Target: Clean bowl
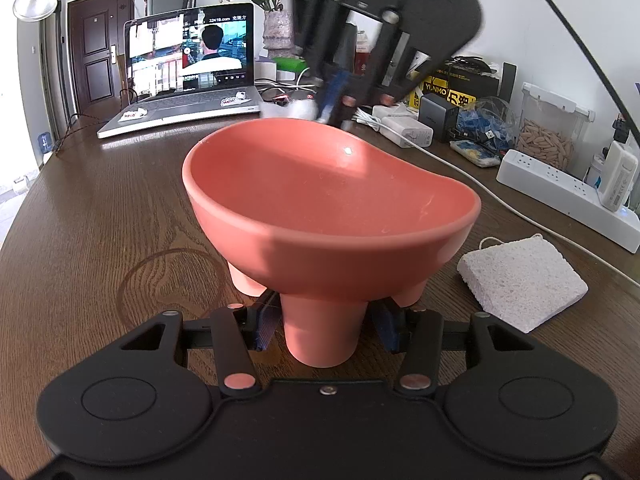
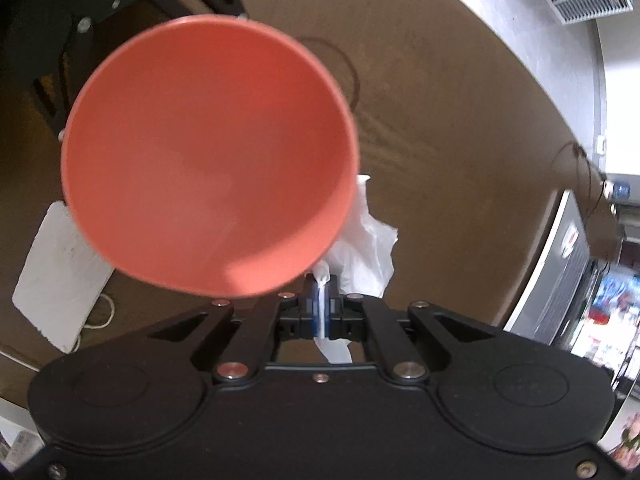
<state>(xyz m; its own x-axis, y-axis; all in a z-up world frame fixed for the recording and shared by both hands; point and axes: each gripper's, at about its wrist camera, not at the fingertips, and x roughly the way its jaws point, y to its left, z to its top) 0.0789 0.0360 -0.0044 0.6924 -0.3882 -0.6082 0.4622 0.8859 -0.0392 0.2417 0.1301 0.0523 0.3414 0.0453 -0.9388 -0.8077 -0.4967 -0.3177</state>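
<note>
A dark wood-grain table (image 1: 100, 216) carries the whole setup, with a faint ring mark on its surface near the bowl. An open laptop (image 1: 188, 68) sits at the far side, its screen lit, and beside it stands a vase of pink flowers (image 1: 276, 20). To the right lie a white power strip (image 1: 560, 188), chargers and a clear box of wooden pieces (image 1: 548, 132). The coral bowl (image 1: 328, 208), a footed piece with three stubby legs, stands upright near the table's centre; its inside looks bare and dry. The left gripper (image 1: 326, 326) has its blue-padded fingers pressed against the nearest leg of the bowl, one on each side, clamping it. A white sponge block (image 1: 520, 276) with a string loop lies flat on the table just right of the bowl, apart from it. The right gripper (image 2: 321, 308) hangs over the bowl's far rim, looking down into it; its fingers are pressed together on a crumpled white tissue (image 2: 368, 240), which hangs just outside the rim. Whether the tissue touches the bowl cannot be told.
</note>
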